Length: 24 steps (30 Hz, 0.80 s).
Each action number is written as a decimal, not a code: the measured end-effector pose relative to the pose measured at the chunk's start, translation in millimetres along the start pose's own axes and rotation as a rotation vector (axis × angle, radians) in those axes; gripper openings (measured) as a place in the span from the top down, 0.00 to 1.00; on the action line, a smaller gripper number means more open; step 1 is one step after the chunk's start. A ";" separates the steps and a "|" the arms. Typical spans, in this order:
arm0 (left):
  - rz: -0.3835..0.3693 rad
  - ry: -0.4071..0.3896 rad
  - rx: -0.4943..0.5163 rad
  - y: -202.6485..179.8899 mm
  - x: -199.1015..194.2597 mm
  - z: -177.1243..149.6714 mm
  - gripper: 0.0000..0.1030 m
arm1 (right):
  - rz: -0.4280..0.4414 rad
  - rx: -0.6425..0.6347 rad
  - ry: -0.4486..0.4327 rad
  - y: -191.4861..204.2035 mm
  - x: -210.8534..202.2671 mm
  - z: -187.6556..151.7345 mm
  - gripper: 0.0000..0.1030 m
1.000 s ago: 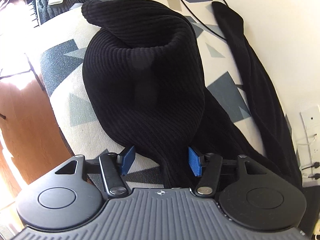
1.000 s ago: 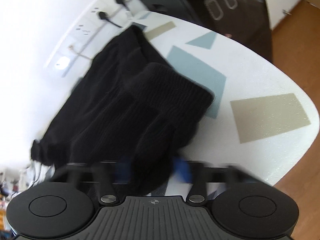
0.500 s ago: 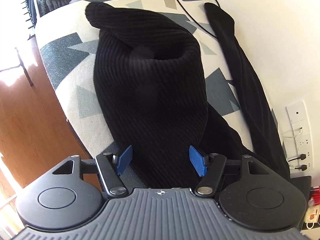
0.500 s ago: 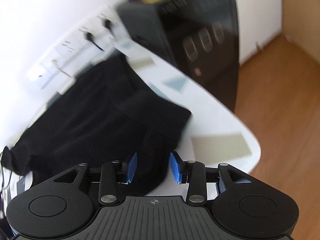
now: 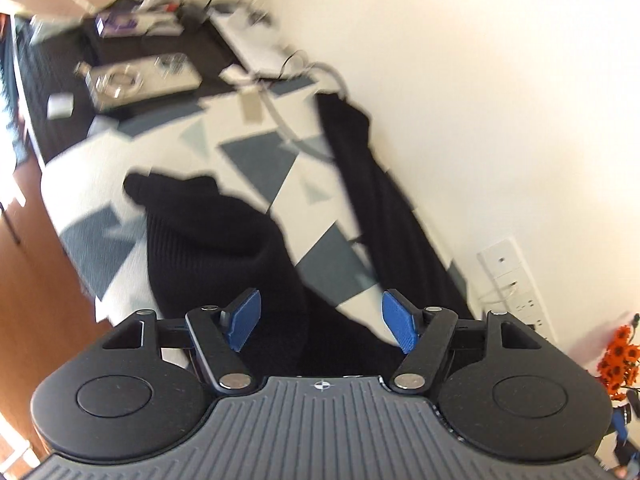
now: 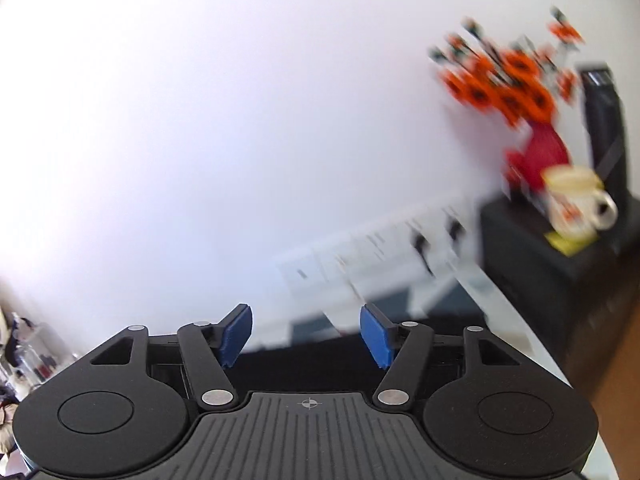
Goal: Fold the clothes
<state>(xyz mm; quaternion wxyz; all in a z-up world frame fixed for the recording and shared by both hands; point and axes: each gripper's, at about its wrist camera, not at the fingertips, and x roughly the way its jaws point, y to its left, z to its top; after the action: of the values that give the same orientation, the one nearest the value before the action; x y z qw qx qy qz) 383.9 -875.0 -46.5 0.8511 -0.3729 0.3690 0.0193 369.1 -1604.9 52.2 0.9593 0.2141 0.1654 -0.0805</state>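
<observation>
The left gripper [image 5: 321, 322] tilts downward with jaws opening and nothing pressed between its blue pads, while the right gripper [image 6: 306, 334], seemingly nearer level in its blurred view, is opening empty too.

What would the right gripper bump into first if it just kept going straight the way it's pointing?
Probably the white wall. The right gripper, its jaws opening with nothing between them, faces mostly bare wall above the socket strip. Nothing shows nearer along that line, though blur makes depth uncertain.
</observation>
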 end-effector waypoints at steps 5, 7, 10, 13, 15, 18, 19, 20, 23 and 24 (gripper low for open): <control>-0.015 -0.078 0.050 -27.3 -9.4 33.3 0.31 | 0.061 -0.110 -0.047 39.8 45.0 11.3 0.40; -0.021 -0.095 0.067 -38.4 -5.9 48.9 0.28 | 0.076 -0.138 0.002 45.7 77.4 0.8 0.40; 0.005 -0.110 0.102 -56.5 9.9 67.3 0.27 | 0.081 -0.159 0.156 44.9 139.9 -33.3 0.45; 0.049 -0.088 0.125 -74.4 41.7 82.0 0.26 | 0.064 -0.173 0.324 41.2 202.7 -76.9 0.59; 0.078 -0.055 0.148 -86.2 66.7 91.1 0.26 | 0.025 -0.167 0.421 40.3 236.3 -109.8 0.67; 0.138 -0.033 0.191 -103.3 102.4 104.0 0.26 | -0.026 -0.165 0.555 46.7 263.1 -157.2 0.69; 0.147 -0.027 0.199 -106.6 112.8 107.3 0.26 | -0.013 -0.198 0.612 53.0 265.5 -171.1 0.69; 0.156 -0.021 0.207 -109.9 123.1 110.6 0.26 | 0.012 -0.257 0.664 60.0 265.1 -182.2 0.69; 0.184 0.000 0.229 -114.3 154.0 116.1 0.26 | 0.045 -0.512 0.671 80.8 238.2 -209.0 0.70; 0.195 0.008 0.236 -114.9 164.6 117.3 0.26 | 0.049 -0.573 0.661 85.4 229.6 -215.9 0.70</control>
<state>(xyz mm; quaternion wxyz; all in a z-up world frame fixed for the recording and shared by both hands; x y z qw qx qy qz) 611.0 -921.6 -28.3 0.8817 -0.2329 0.4064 0.0568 541.4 -1453.2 -180.1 0.8771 -0.0425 0.4740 0.0642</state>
